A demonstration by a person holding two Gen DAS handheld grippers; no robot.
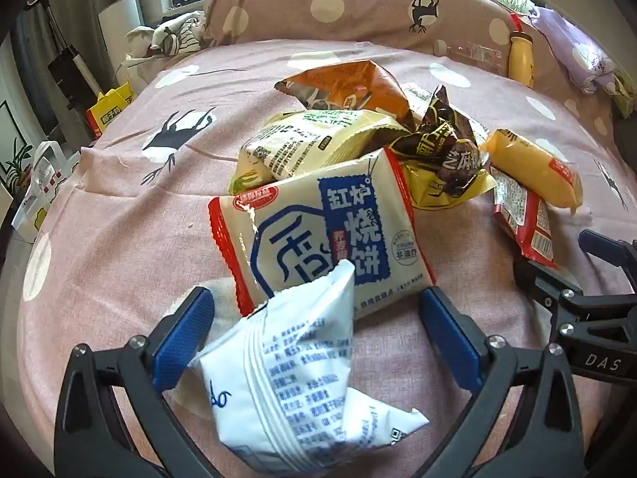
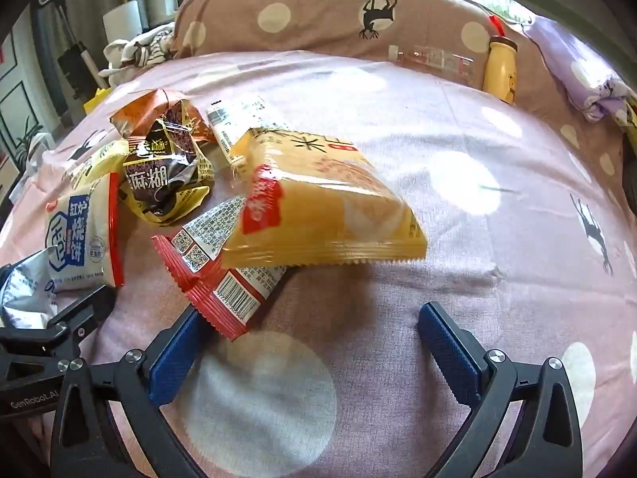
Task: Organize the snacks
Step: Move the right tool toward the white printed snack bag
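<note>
On the pink bedsheet lies a heap of snack packets. A crumpled white packet sits between the jaws of my left gripper, which stands wide open; its right pad is clear of the packet. Just beyond lies a cream packet with blue print and red ends. Behind that are a pale yellow packet, an orange one and a dark brown one. My right gripper is open over bare sheet. A red packet reaches its left finger, under a yellow-orange packet.
A spotted pillow lines the far side, with a yellow bottle and a clear bottle against it. Crumpled cloth lies at the back left. Bags and a yellow box stand beyond the bed's left edge.
</note>
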